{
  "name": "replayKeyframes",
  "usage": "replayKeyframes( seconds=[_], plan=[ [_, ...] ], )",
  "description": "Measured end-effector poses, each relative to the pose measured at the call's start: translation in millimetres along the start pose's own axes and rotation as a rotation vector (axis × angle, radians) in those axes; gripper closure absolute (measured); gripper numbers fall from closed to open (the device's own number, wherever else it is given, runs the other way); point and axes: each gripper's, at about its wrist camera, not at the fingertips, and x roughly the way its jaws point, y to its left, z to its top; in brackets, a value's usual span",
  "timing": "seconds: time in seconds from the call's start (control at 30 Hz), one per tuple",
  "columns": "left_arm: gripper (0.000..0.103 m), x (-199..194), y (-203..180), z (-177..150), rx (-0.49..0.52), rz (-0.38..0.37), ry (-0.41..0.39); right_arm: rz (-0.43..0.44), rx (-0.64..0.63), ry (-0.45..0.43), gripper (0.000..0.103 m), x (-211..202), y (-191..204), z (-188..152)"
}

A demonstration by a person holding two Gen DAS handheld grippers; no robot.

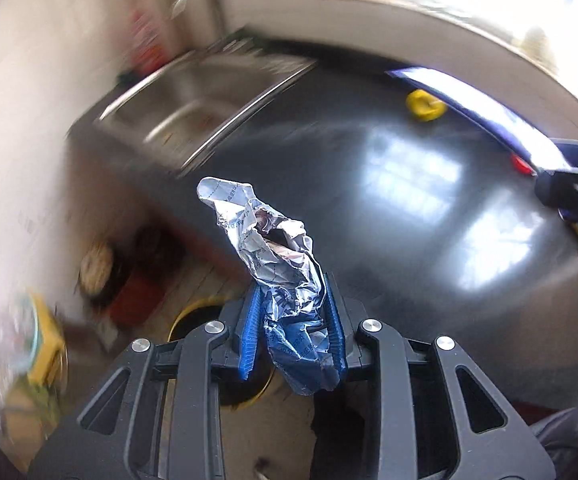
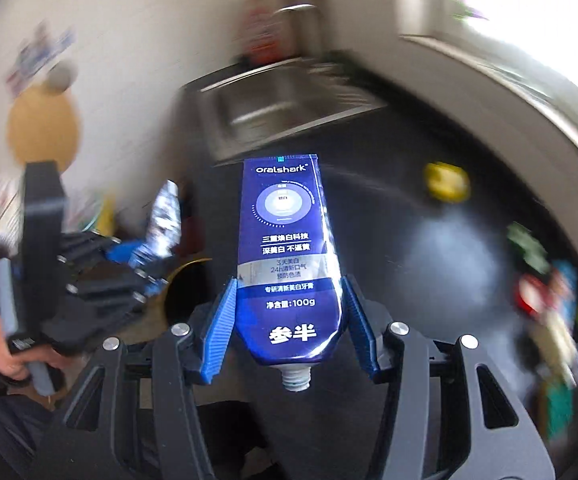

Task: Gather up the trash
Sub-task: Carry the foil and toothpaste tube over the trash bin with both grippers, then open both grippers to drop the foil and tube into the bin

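Observation:
My left gripper (image 1: 293,300) is shut on a crumpled silver and blue wrapper (image 1: 277,256) and holds it in the air over the counter's near edge. A round bin opening with a yellow rim (image 1: 193,316) lies on the floor below it. My right gripper (image 2: 289,300) is shut on a flat blue toothpaste tube (image 2: 285,248) with its capless neck pointing back at the camera. In the right wrist view the left gripper (image 2: 145,256) with the wrapper (image 2: 165,220) is at the left, above the dark bin opening (image 2: 181,292).
A dark glossy counter (image 1: 409,208) runs to a steel sink (image 1: 193,104) at the back. A yellow cap (image 1: 425,106) lies on the counter. Several packets and pieces of trash (image 2: 549,292) lie at the counter's right. A window is at the top right.

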Motion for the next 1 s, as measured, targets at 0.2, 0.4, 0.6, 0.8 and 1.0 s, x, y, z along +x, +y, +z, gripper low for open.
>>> replayKeyframes(
  seconds=[0.2,0.4,0.6,0.8,1.0],
  plan=[
    [0.074,34.2,76.5,-68.7,-0.160,0.017,0.087,0.136,-0.119,0.135,0.051,85.5,89.6,29.9],
    [0.074,88.3,123.6,-106.8,-0.241,-0.030,0.136,0.153,-0.204,0.257,0.051,164.6,149.8,39.1],
    [0.074,130.7,154.0,-128.1,-0.261,-0.067,0.141,0.132,-0.272,0.357,0.051,227.7,182.2,38.6],
    [0.024,149.6,168.4,-133.3,-0.269,-0.085,0.144,0.131,-0.281,0.422,0.032,268.7,194.0,48.2],
    [0.021,148.3,174.9,-132.8,-0.284,-0.069,0.148,0.133,-0.285,0.389,0.022,258.5,189.7,57.6]
  ],
)
